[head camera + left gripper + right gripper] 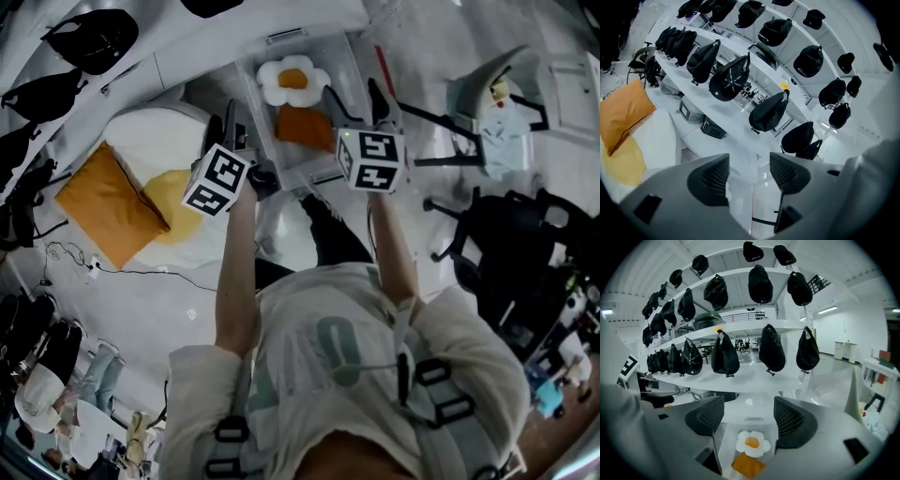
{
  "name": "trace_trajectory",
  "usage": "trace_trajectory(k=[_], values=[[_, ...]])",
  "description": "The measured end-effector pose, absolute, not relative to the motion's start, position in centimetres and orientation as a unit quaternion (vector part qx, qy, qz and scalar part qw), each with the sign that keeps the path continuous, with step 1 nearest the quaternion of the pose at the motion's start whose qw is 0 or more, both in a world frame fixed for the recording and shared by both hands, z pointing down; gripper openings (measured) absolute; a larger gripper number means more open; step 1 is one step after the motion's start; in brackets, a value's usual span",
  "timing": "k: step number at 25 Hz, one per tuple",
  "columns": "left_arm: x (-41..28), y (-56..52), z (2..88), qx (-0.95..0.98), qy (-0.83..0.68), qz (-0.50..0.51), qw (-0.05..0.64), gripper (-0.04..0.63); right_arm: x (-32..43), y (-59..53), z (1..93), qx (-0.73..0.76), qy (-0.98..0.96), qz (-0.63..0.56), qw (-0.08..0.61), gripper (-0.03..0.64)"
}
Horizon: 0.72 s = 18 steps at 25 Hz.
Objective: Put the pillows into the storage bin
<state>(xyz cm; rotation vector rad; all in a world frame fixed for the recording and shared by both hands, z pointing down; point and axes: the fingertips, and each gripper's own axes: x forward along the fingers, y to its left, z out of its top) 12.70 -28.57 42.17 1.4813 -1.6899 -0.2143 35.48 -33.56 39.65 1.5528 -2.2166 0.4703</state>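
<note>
Orange pillow (108, 216) and fried-egg pillow (173, 214) lie on the floor off the storage bin's (281, 42) left edge, nearer the left tool (228, 127), which, like the right tool (356, 105), is spread and empty.

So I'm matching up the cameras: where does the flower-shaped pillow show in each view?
Head view: the flower-shaped pillow is at top centre, inside the storage bin.
Left gripper view: not in it.
Right gripper view: at bottom centre, seen between the open jaws.
Shared landmark: the rows of black bags.
</note>
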Motion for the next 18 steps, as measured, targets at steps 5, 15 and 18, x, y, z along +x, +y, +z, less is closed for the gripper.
trace_trajectory(k=[5, 15, 18], values=[[8.7, -24.8, 41.0, 0.571, -0.704, -0.112, 0.407, 0.250, 29.3, -32.7, 38.8, 0.500, -0.833, 0.148, 0.185, 0.301], [-24.4, -1.9, 48.2, 0.434, -0.810, -0.140, 0.369, 0.270, -6.5, -16.6, 42.8, 0.301, -0.923, 0.168, 0.173, 0.301], [-35.3, 6.5, 53.4, 0.405, -0.831, -0.108, 0.366, 0.282, -16.5, -9.6, 49.0, 0.259, -0.926, 0.209, 0.179, 0.301]])
